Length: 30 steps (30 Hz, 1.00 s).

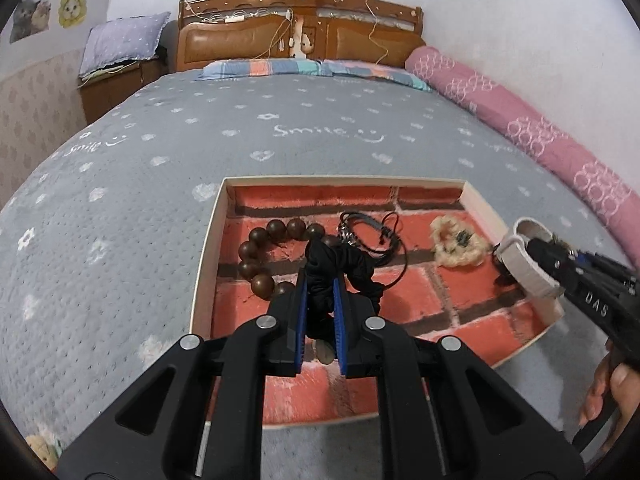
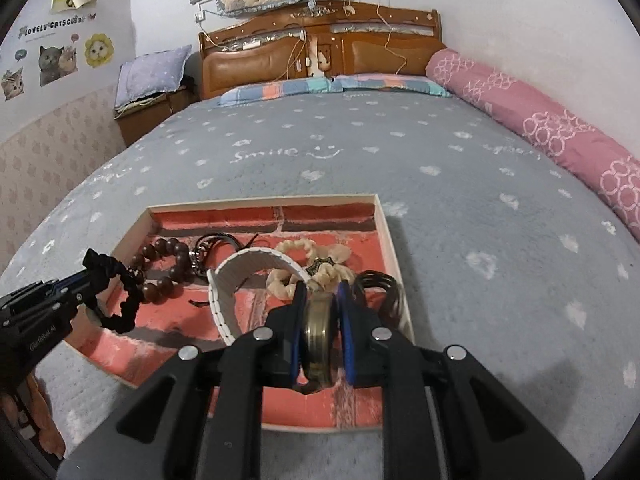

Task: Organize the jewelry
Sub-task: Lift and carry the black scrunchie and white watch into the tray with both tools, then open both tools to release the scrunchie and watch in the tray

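- Your left gripper (image 1: 320, 292) is clenched on a black scrunchie (image 1: 340, 264); you hold it over the left part of the tray (image 1: 208, 240), and its loop hangs down from the fingers.
- Your right gripper (image 2: 322, 304) is closed on a watch (image 2: 318, 336); the round metal case stands on its edge between the two blue pads (image 2: 347, 328), and the white strap (image 2: 232, 280) curves out to the left over the tray floor.
- The tray is a shallow box with a cream rim and a red brick pattern inside; it lies on the grey bed cover (image 1: 120, 200).
- In the tray, the brown bead bracelet (image 1: 260, 252) lies at the left, and the black cord bracelet (image 1: 372, 232) is just beside it.
- The cream scrunchie (image 2: 316, 260) lies at the right part of the tray, behind the watch.
- A dark coiled hair tie (image 2: 380, 288) sits at the right wall of the tray, next to your right gripper.
- A pink rolled blanket (image 2: 540, 120) lies along the right side of the bed.
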Motion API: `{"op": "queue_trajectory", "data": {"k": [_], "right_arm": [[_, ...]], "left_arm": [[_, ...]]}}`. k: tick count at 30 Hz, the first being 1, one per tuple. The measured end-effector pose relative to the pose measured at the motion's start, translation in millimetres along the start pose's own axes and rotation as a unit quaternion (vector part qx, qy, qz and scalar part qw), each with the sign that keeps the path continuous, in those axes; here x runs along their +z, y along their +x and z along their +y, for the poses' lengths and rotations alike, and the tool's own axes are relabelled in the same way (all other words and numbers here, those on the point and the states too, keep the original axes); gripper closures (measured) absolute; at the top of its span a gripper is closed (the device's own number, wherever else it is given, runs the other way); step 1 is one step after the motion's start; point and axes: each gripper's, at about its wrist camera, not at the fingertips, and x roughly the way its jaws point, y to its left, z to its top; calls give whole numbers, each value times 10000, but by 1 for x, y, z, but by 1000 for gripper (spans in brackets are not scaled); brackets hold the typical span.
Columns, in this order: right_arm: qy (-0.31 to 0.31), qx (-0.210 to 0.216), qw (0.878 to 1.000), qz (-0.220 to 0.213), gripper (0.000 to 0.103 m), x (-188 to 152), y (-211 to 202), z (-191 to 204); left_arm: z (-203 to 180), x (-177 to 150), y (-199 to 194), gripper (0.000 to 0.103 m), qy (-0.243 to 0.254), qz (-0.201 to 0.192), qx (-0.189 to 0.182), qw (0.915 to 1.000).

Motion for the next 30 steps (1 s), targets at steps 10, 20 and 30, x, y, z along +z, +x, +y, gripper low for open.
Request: {"op": "queue_trajectory", "data": {"k": [10,20,30], "right_arm": [[-28,42,9996,273,87,-6,30,6],[-161,-51,9987,481,87,-11,42,11],[-90,-3,9972,736,87,-16,53,5]], "left_arm": [[5,-7,21,93,3,94,109,9999],[4,-15,35,92,99,296,213,9993],[9,-20,48,91,-44,511,190,9985]]}}
